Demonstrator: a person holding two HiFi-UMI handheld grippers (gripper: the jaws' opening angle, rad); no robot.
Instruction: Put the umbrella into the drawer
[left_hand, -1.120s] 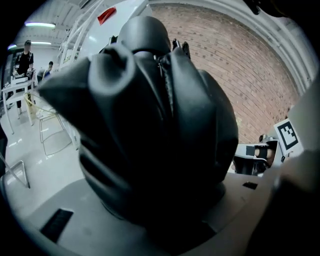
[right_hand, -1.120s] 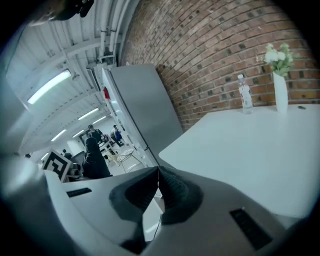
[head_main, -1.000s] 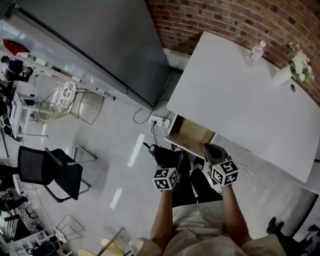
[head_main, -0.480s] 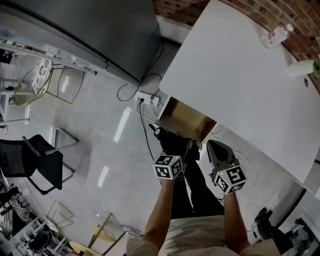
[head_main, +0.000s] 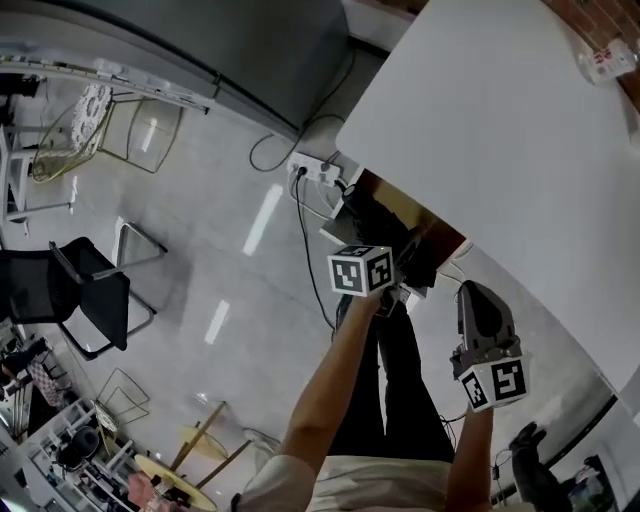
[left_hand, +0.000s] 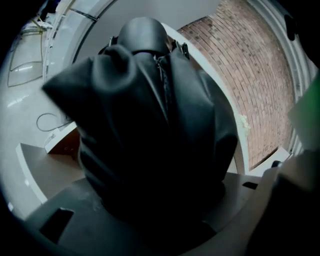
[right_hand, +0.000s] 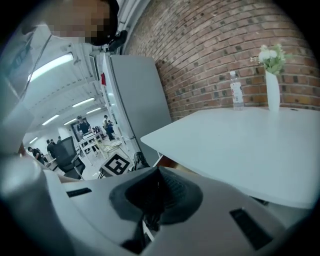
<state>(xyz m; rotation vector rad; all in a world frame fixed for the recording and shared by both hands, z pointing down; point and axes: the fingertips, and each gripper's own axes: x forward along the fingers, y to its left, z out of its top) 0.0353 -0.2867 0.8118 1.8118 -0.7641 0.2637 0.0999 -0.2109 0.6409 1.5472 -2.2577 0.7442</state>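
Note:
A black folded umbrella (left_hand: 150, 115) fills the left gripper view, and my left gripper (left_hand: 160, 205) is shut on its lower end. In the head view the left gripper (head_main: 385, 255) holds the umbrella (head_main: 372, 212) at the mouth of the open wooden drawer (head_main: 432, 222) under the white table (head_main: 500, 130). The umbrella's far end reaches over the drawer's opening. My right gripper (head_main: 483, 312) hangs back to the lower right, away from the drawer. Its dark pads (right_hand: 175, 192) meet with nothing between them.
A power strip (head_main: 315, 168) with cables lies on the floor just left of the drawer. A black chair (head_main: 70, 300) stands far left, and a grey cabinet (head_main: 250, 40) stands at the back. A bottle (right_hand: 236, 92) and a vase (right_hand: 272, 90) stand on the table's far side.
My left gripper has carried the umbrella forward and down to the drawer's mouth. The right gripper has dropped back toward the lower right of the head view.

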